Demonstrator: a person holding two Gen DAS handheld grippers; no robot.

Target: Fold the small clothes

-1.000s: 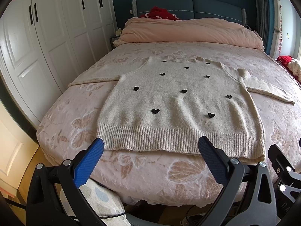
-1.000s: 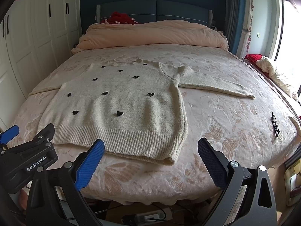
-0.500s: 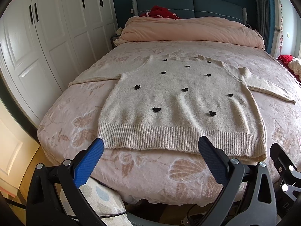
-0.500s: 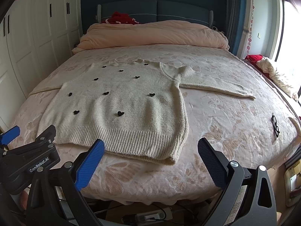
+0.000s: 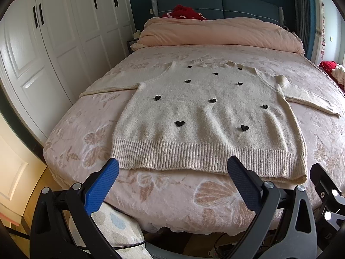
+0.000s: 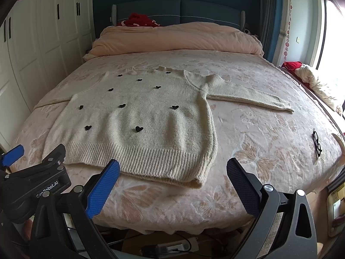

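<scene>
Since the sweater (image 5: 207, 116) lies flat with sleeves out, ready for folding, both grippers wait short of its hem. The left gripper (image 5: 172, 170) and right gripper (image 6: 173, 170) are spread wide, holding nothing.

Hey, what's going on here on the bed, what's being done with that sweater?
A person holds two grippers at the foot of the bed. A cream sweater with black hearts lies flat and face up, sleeves spread out, not yet folded. The left gripper and right gripper are both open, hovering just short of the ribbed hem and touching nothing. A pair of glasses lies off to the right.
</scene>
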